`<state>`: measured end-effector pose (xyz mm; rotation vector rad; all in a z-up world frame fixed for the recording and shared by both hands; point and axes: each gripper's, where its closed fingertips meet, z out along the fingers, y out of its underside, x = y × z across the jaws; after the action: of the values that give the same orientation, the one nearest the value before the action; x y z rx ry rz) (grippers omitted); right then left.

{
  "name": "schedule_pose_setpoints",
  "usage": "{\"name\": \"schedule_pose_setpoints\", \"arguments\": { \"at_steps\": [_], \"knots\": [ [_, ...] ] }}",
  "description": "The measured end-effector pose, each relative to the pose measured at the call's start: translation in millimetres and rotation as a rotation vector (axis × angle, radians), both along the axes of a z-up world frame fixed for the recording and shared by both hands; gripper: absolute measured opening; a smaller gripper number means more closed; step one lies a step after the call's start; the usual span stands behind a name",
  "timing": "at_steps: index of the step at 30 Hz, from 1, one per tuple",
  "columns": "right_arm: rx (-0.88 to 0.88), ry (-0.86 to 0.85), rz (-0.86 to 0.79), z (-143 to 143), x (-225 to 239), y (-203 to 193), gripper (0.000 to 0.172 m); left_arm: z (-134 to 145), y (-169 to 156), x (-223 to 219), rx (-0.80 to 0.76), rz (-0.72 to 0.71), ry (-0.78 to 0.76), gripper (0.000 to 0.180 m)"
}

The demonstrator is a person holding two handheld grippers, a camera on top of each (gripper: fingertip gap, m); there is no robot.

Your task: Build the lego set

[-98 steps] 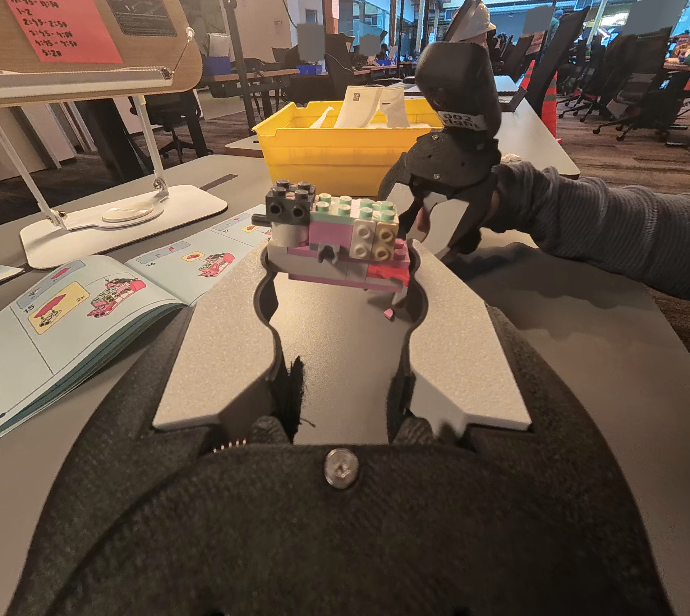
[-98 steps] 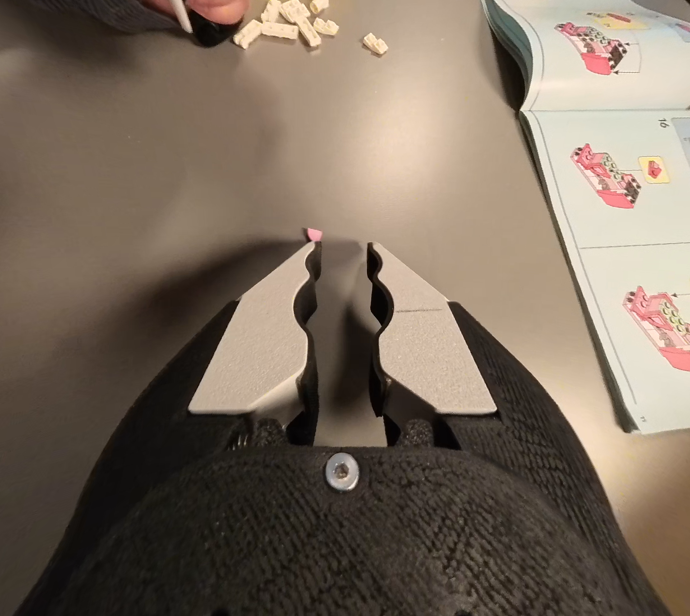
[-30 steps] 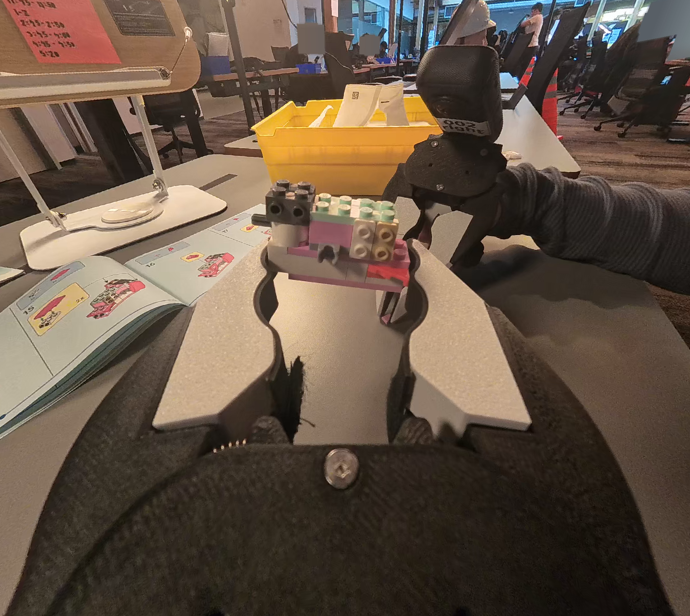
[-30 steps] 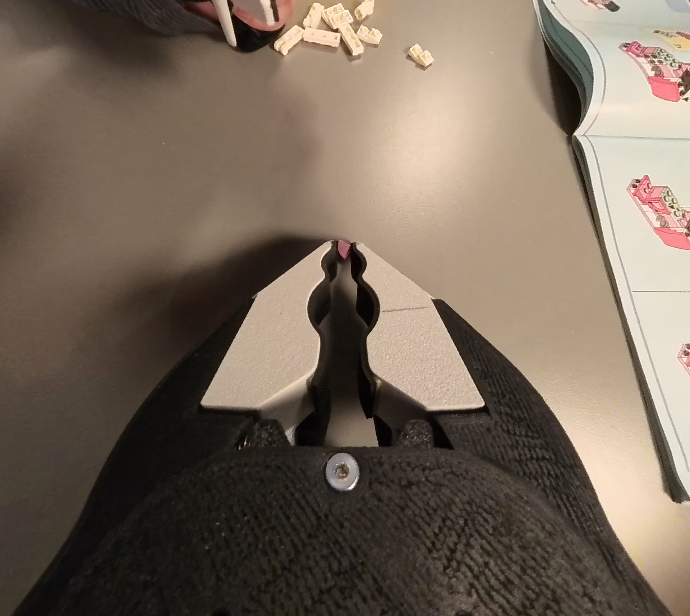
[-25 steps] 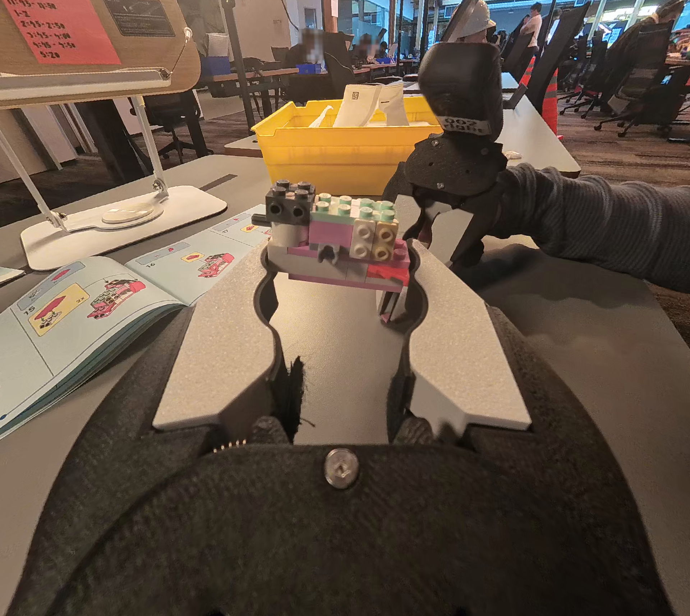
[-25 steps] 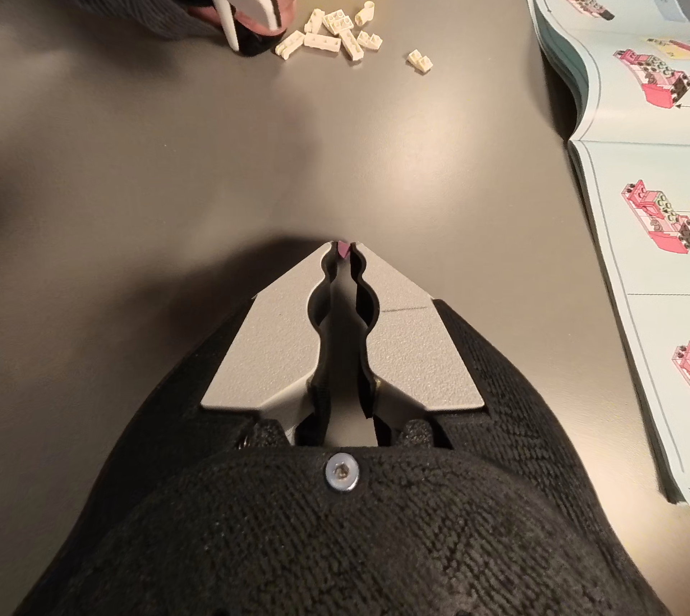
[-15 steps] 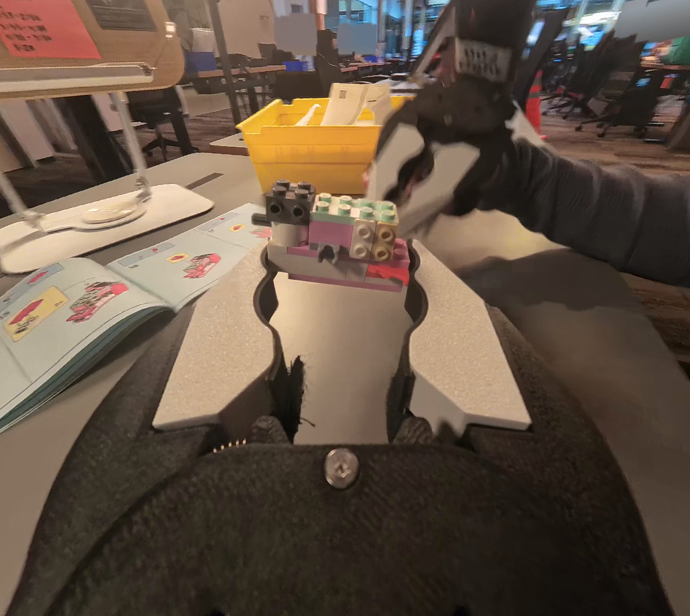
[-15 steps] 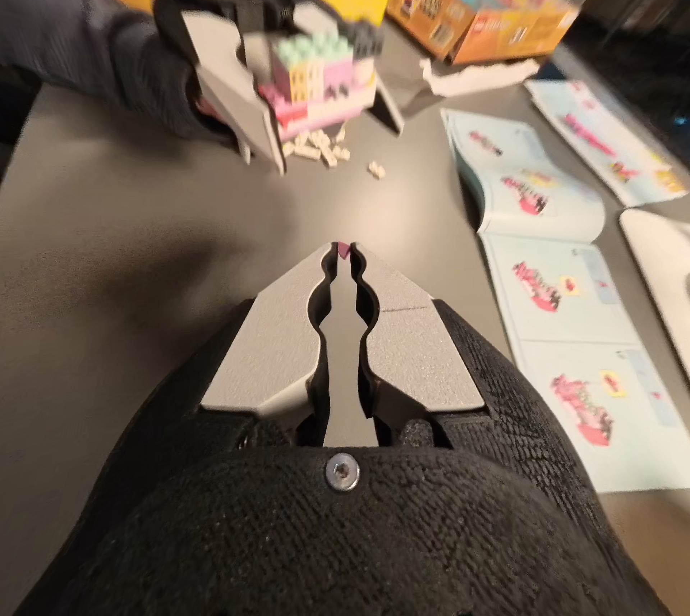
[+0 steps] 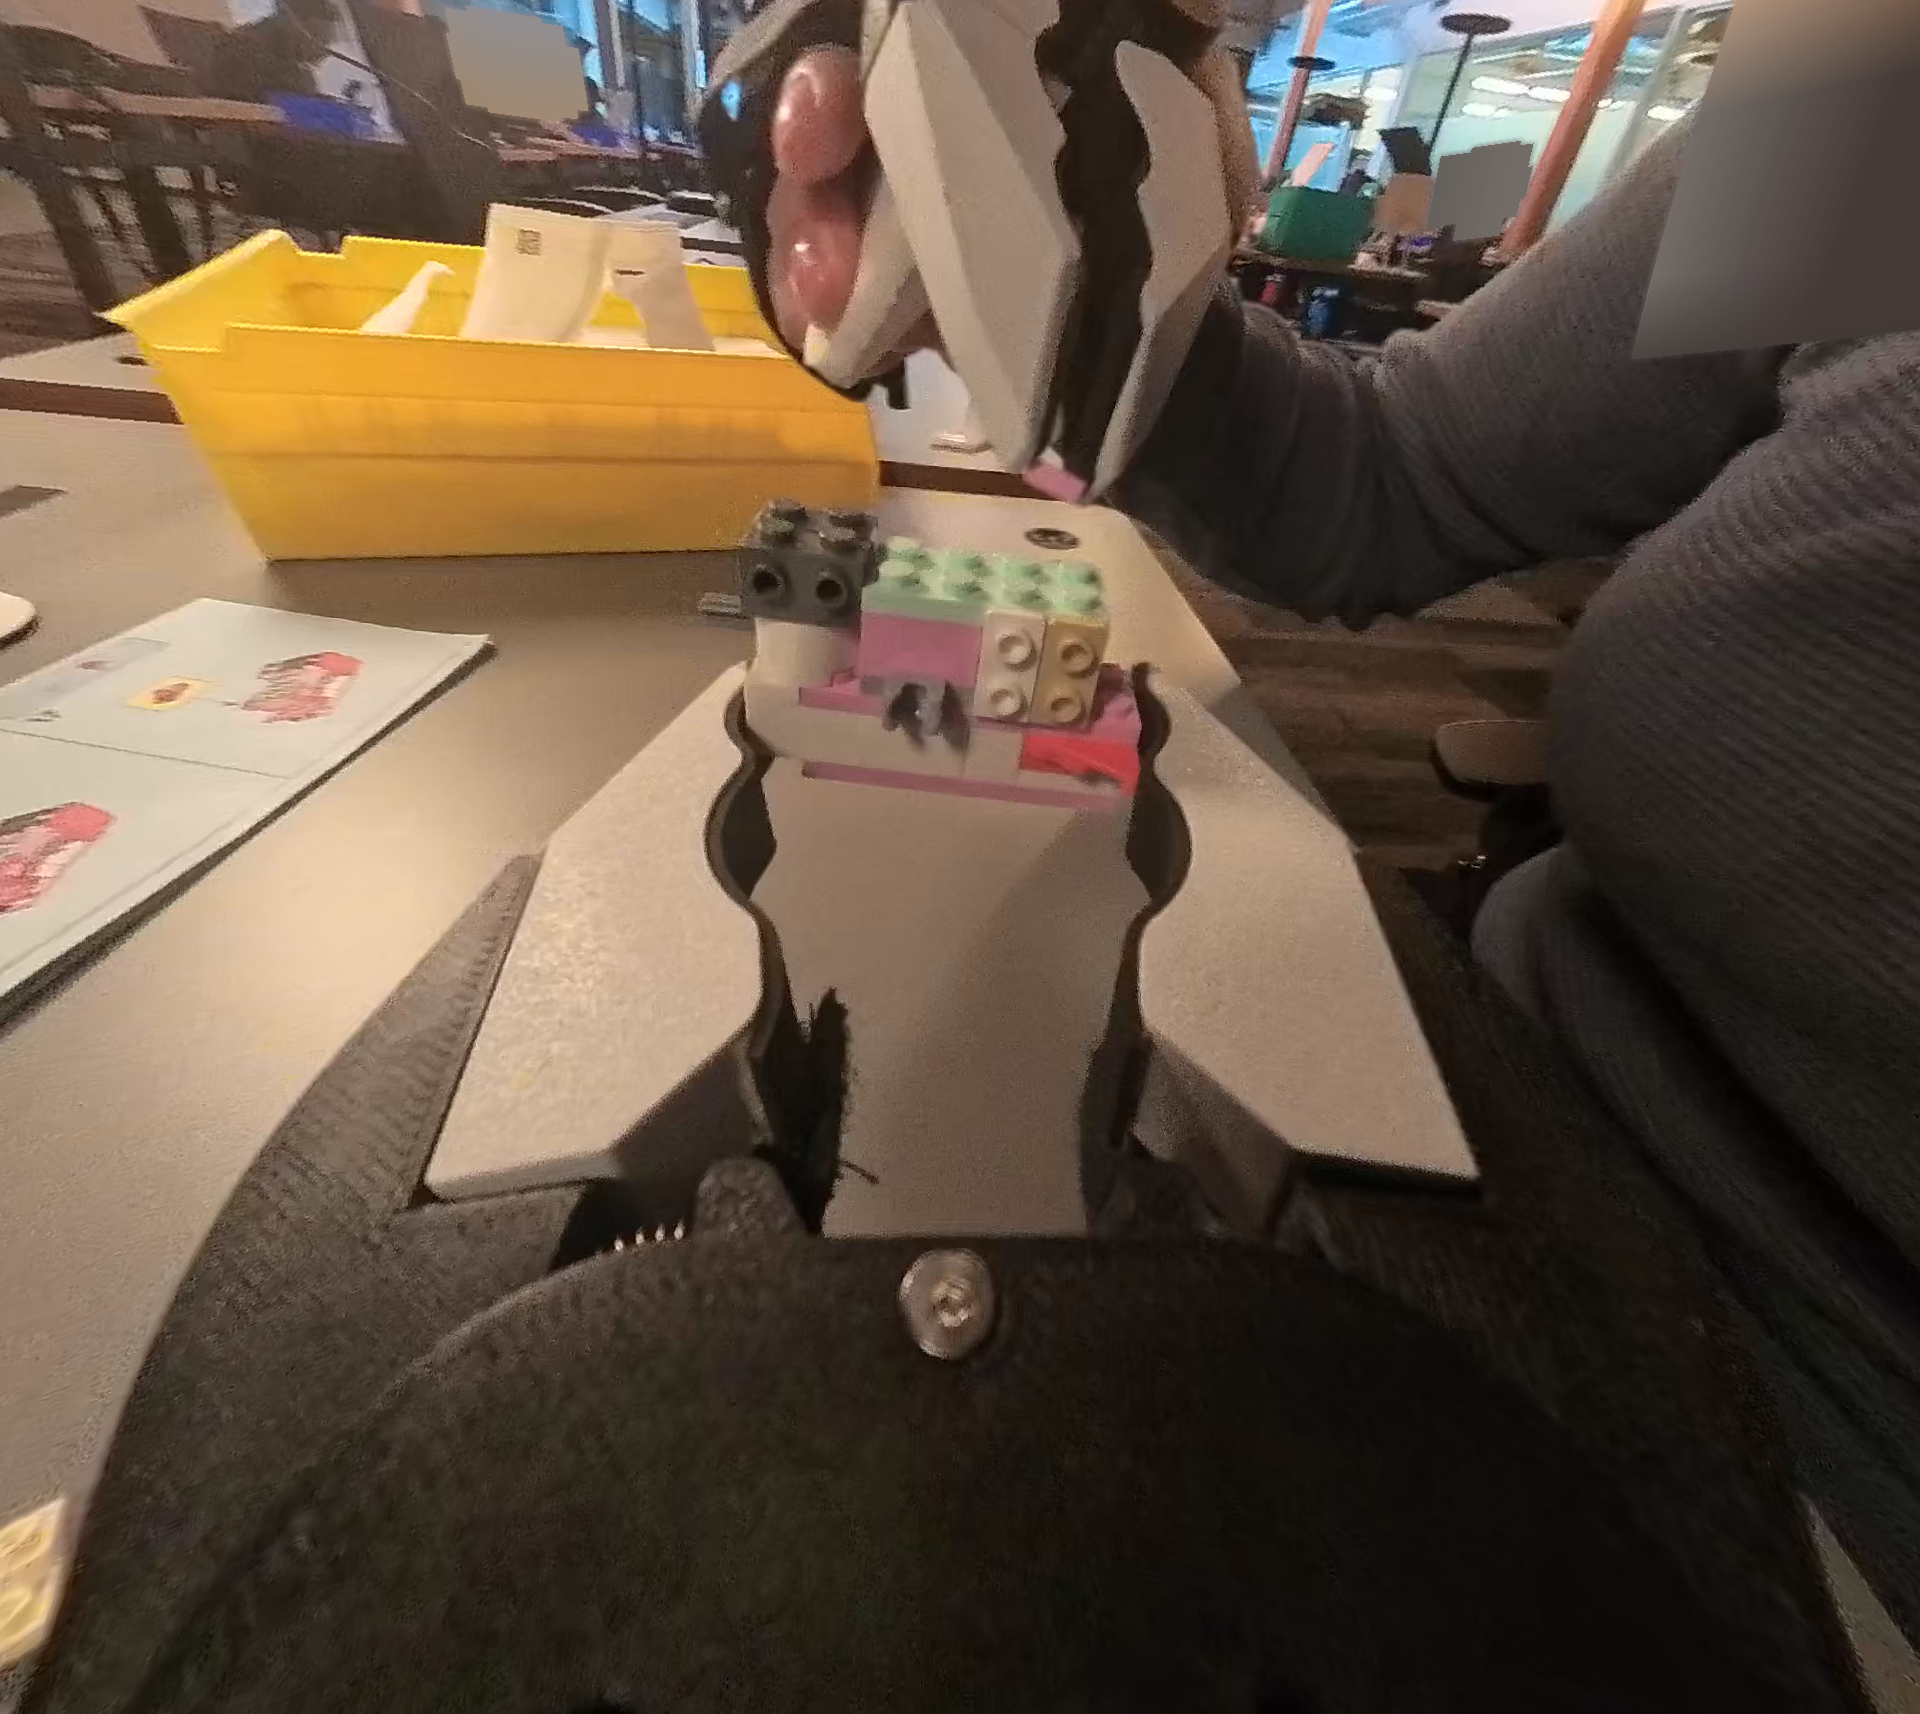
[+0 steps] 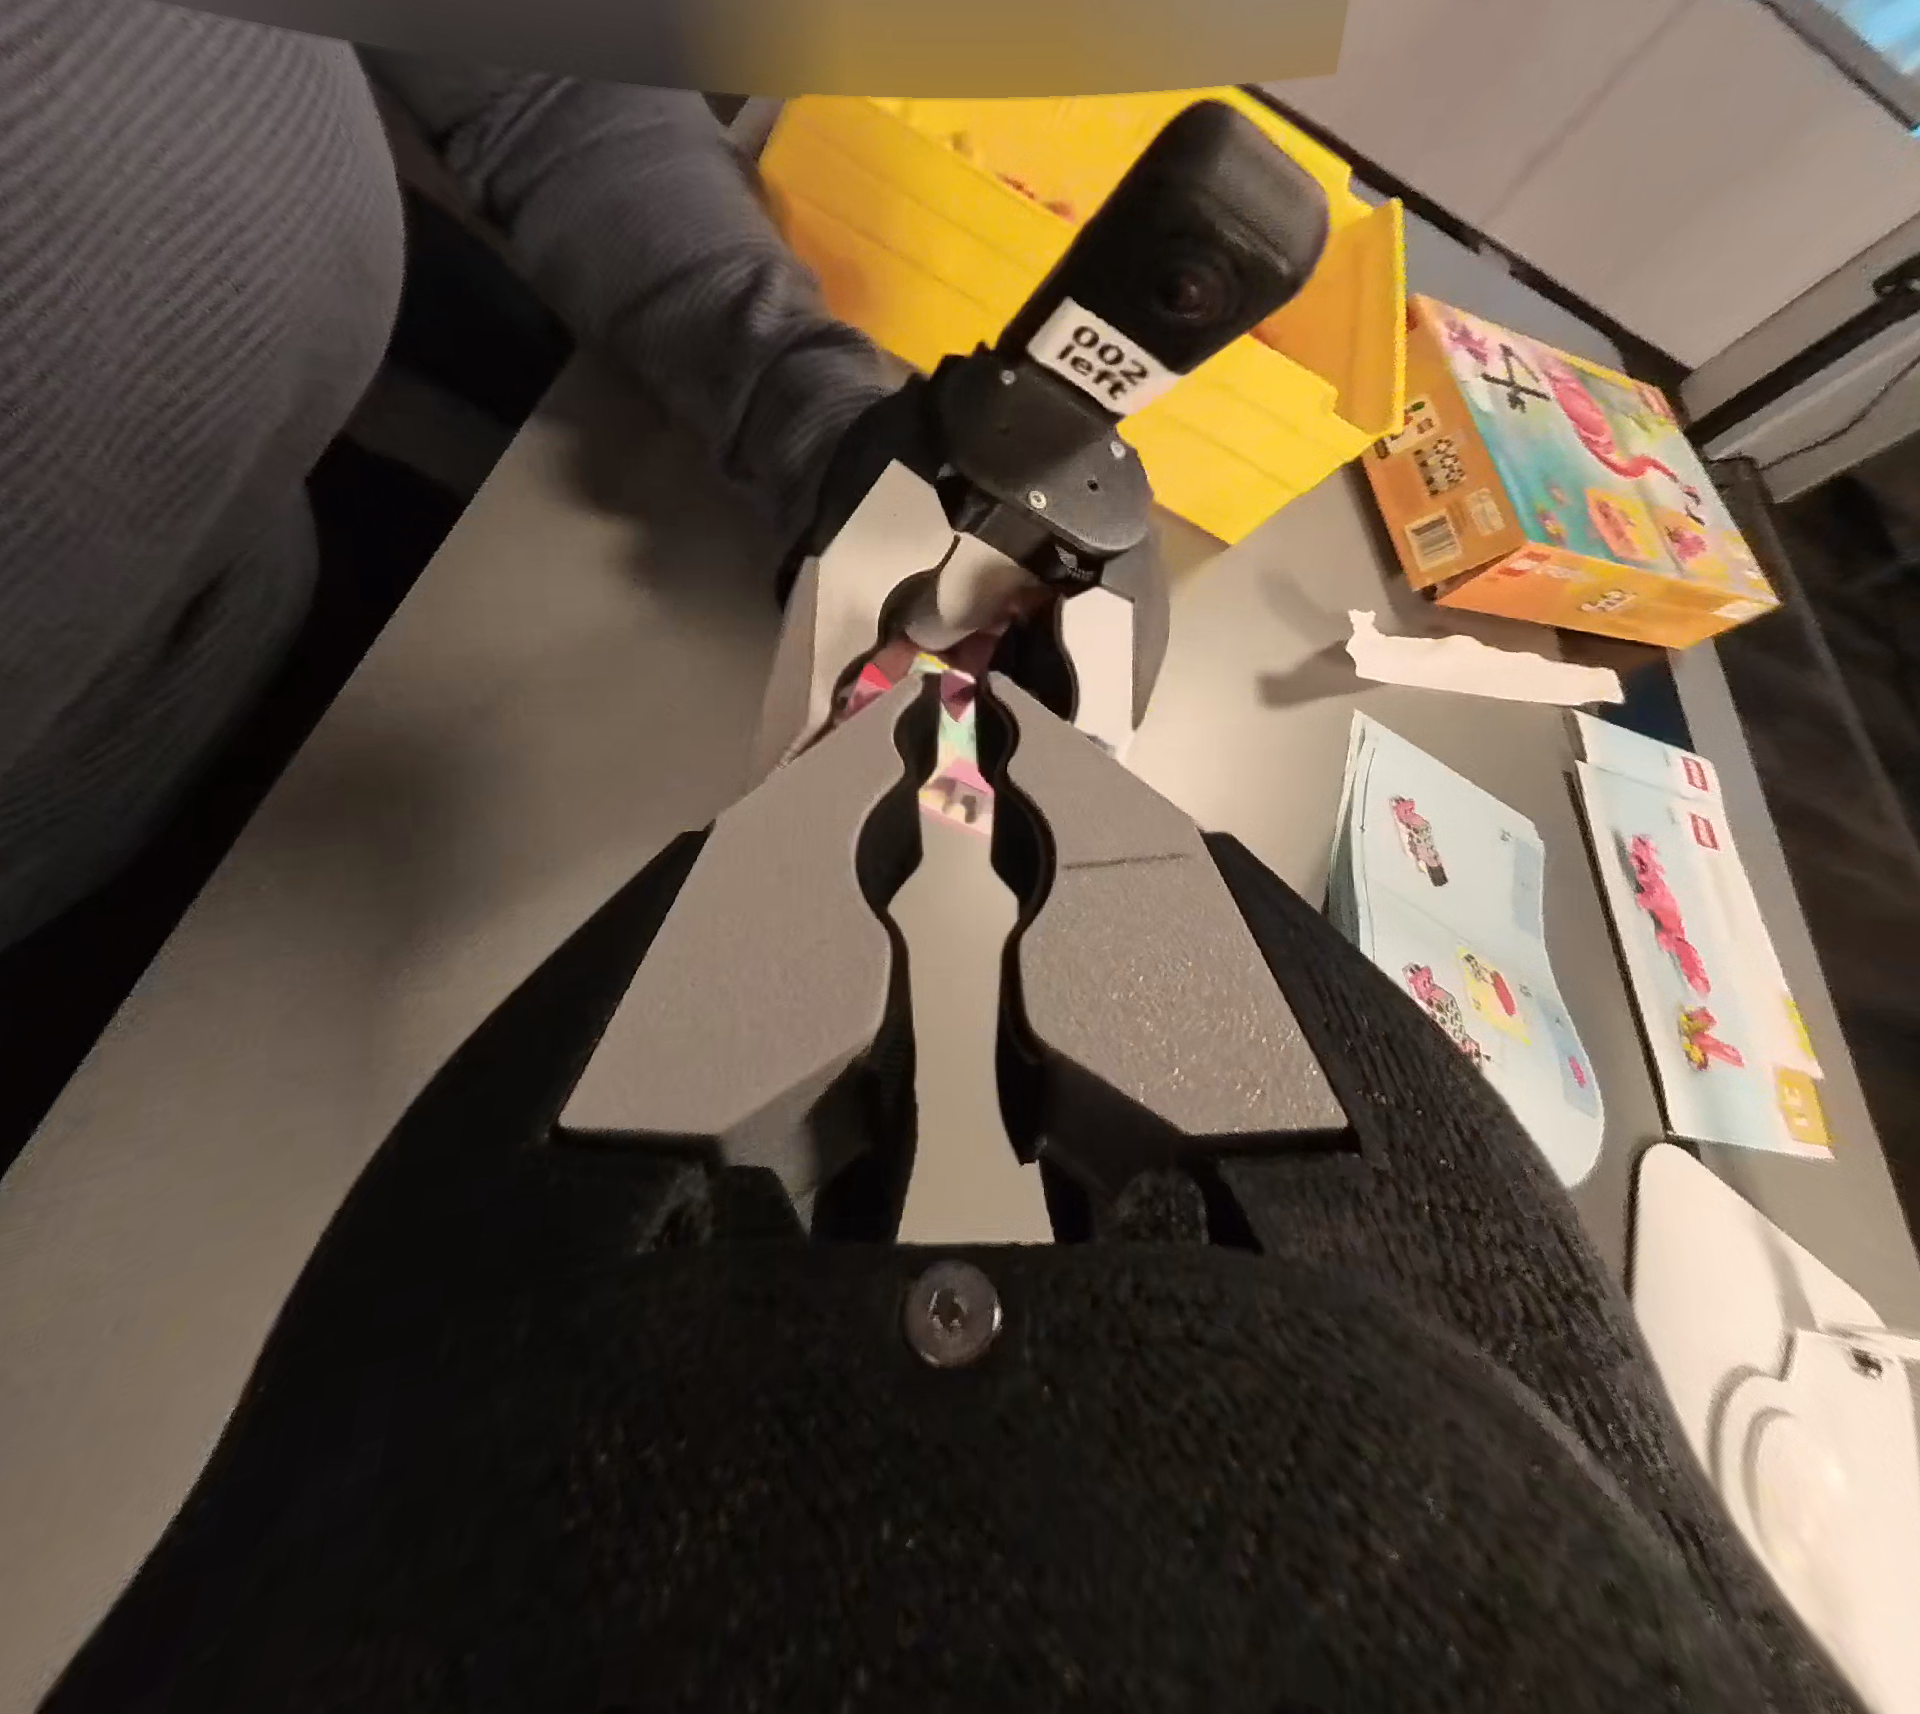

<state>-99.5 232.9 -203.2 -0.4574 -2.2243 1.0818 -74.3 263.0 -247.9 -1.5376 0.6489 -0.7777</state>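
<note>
My left gripper [image 9: 940, 734] is shut on a small brick model [image 9: 935, 656] of pink, white, mint and dark grey bricks and holds it above the grey table [image 9: 260, 937]. Both pads press on the model's lower ends. My right gripper [image 9: 1060, 469] points down just above the model's right end. It is shut on a small pink piece [image 9: 1055, 480] that sticks out at its tips. In the right wrist view the right gripper [image 10: 951, 698] pinches that pink piece [image 10: 958, 690]. Part of the model [image 10: 951, 797] shows through the gap behind it, between the left gripper's fingers [image 10: 1101, 667].
A yellow bin [image 9: 499, 428] stands behind the model and an open instruction booklet [image 9: 208, 708] lies at the left. In the right wrist view an orange set box [image 10: 1558, 480], a torn white paper [image 10: 1475, 667], more booklets [image 10: 1444, 916] and a white stand base [image 10: 1766, 1404] lie at the right. A person's grey sleeve [image 9: 1455, 438] is at the right.
My right gripper shut on the small pink piece on the table, lifted it and swung up over the model's right end. My left gripper kept its hold and turned a little.
</note>
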Motion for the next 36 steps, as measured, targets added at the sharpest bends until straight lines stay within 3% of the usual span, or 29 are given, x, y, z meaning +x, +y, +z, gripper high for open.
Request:
{"name": "schedule_pose_setpoints", "arguments": {
  "at_steps": [17,36],
  "knots": [
    [0.125,-0.182,0.056,-16,4,0,0.004,-7,-15,20,-0.020,-0.133,0.042,0.068],
    [0.131,-0.200,0.042,-17,8,-1,0.007,-9,-16,23,-0.009,-0.138,0.063,0.068]
  ]
}}
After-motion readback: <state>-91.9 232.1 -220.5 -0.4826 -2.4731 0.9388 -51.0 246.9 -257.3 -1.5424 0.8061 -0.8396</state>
